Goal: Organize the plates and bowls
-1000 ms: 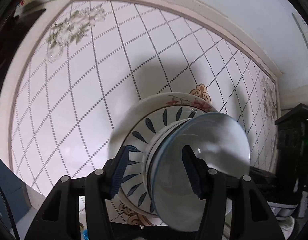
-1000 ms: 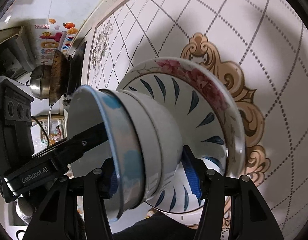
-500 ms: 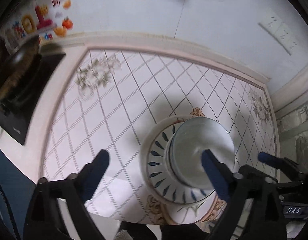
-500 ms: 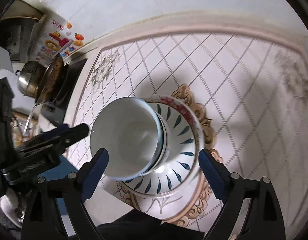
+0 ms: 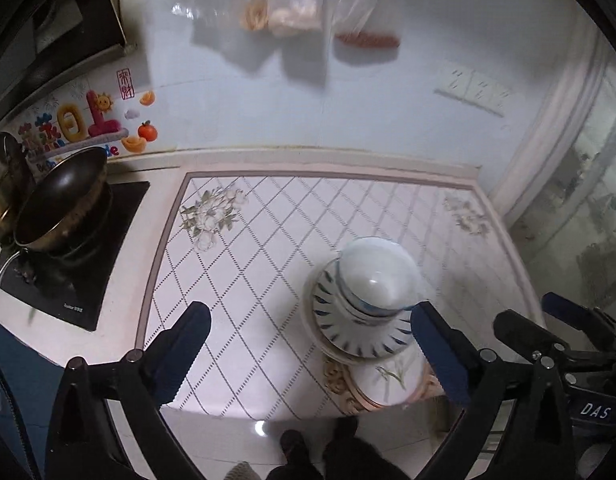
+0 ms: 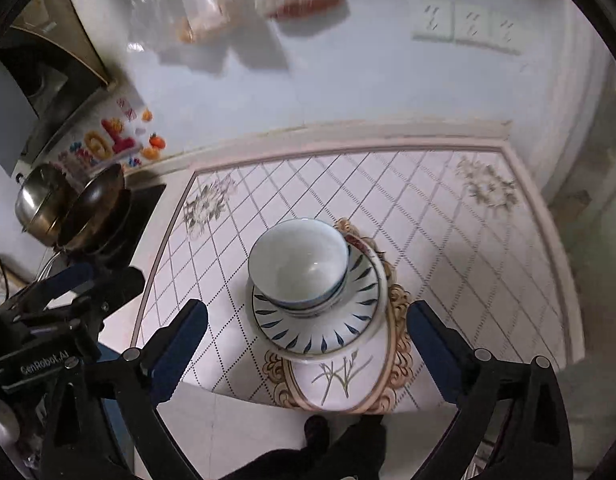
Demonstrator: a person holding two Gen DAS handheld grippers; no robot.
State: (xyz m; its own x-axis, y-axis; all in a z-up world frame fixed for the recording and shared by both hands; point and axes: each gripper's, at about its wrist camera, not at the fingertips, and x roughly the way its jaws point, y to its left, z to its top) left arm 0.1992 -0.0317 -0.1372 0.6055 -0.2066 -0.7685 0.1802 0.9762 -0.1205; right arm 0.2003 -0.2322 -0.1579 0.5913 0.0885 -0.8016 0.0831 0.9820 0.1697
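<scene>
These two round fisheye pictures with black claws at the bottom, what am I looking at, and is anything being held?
A person holds a two-finger gripper in each hand, each with a camera looking along its fingers. One picture comes from the left gripper, the other from the right gripper. Both look down at a patterned kitchen counter. On it stands a stack: bowls nested on a blue-leaf plate, with another plate beneath. A pan sits on the stove at the left. Both grippers' jaws have just been opening; they stand wide, holding nothing.

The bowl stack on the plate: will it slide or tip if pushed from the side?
Probably it slides: the nested bowls look glazed and sit off-centre on the smooth plate. Being tall, the stack may tip. It looks breakable.
</scene>
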